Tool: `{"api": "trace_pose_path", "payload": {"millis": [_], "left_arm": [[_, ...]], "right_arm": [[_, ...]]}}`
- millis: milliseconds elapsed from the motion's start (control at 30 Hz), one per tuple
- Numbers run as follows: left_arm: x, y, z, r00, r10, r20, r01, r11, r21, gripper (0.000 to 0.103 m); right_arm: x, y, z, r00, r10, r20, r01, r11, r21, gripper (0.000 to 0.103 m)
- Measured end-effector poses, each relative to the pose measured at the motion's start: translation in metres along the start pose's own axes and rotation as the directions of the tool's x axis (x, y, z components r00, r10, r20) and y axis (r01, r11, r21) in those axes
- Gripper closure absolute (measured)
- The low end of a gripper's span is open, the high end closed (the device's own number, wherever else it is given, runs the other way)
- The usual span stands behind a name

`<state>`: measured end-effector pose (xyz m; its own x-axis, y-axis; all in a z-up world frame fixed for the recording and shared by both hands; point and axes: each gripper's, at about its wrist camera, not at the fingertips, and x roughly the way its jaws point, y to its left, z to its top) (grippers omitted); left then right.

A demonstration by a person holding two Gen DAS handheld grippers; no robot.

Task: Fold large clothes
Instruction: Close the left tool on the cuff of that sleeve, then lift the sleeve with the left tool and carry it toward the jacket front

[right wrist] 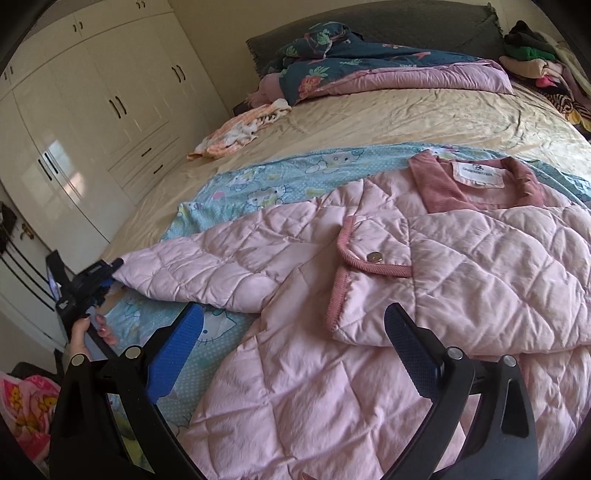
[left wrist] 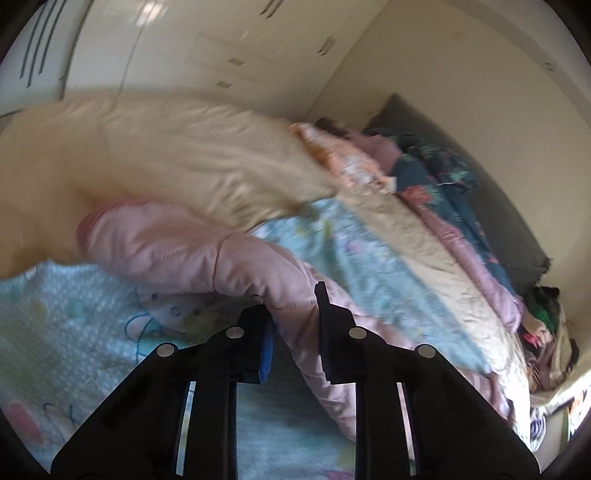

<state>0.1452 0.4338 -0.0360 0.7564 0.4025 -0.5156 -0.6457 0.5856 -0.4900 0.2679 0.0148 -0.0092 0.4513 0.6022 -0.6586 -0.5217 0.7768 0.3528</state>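
A pink quilted jacket (right wrist: 461,266) lies spread on a blue cartoon-print sheet (right wrist: 258,184) on the bed, collar toward the headboard, one front flap folded back. Its left sleeve (right wrist: 207,266) stretches out toward the bed's left edge. There my left gripper (right wrist: 114,267), held by a person's hand (right wrist: 79,332), is shut on the sleeve's end. In the left wrist view the sleeve (left wrist: 177,243) runs up from between the closed jaws of the left gripper (left wrist: 293,306). My right gripper (right wrist: 295,332) is open just above the jacket's lower body, with nothing gripped.
The beige bedspread (right wrist: 406,118) holds an orange-and-white garment (right wrist: 240,129), a dark floral quilt (right wrist: 351,62) and a pile of clothes (right wrist: 535,59) near the grey headboard (right wrist: 406,18). White wardrobes (right wrist: 92,92) stand left of the bed.
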Motion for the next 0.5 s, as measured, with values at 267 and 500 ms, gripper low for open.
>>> {"api": "trace_pose_path", "payload": {"millis": [267,500], "left_arm": [[-0.058,-0.051,0.001,0.994,-0.081,0.076,0.07,0.988,0.136,0.092],[-0.082,-0.099,-0.001,0.988,-0.133,0.073,0.114,0.969,0.22,0.092]], "right_arm": [[-0.038,-0.006,-0.005,0.999,-0.026,0.032,0.026,1.0,-0.008,0.005],[-0.067,-0.022,-0.015,0.997,-0.045,0.064,0.043,0.999,0.023,0.005]]}}
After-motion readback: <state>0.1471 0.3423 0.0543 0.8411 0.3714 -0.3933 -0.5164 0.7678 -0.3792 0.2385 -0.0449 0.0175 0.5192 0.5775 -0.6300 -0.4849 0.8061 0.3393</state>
